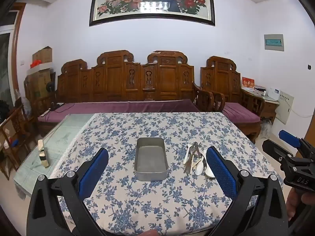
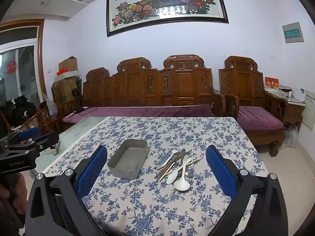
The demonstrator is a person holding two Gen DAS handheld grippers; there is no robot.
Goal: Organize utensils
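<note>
Hovering over the near edge of the table, the left gripper (image 1: 157, 169) has its blue-padded fingers spread wide with nothing between them, and the right gripper (image 2: 156, 170) beside it is just as wide and just as empty. A hand (image 1: 295, 204) shows under the right gripper's black body, which carries the letters "DAS".

On the blue-flowered tablecloth (image 1: 137, 202) sits a metal tray (image 1: 151, 158), rectangular, with nothing in it. Just to its right, apart from it, lies the pile of utensils (image 2: 177, 167): white spoons (image 2: 182, 183), wooden chopsticks (image 2: 180, 166) and a few metal pieces, all crossed over one another. Nothing stands between either gripper and the tray or the pile.

Off the cloth, on the bare glass part of the table (image 1: 59, 137) at the left, stands a small gold-coloured object (image 1: 43, 155); what it is I cannot tell.

Behind the table runs a carved wooden bench (image 1: 126, 82) with a purple cushion, and a matching armchair (image 1: 232, 90) to its right. Cardboard boxes (image 1: 42, 72) are stacked in the left corner. A framed peacock-and-flower picture (image 1: 151, 0) hangs on the wall above. Writing on the red card (image 1: 248, 83) by the armchair is too small to read.
</note>
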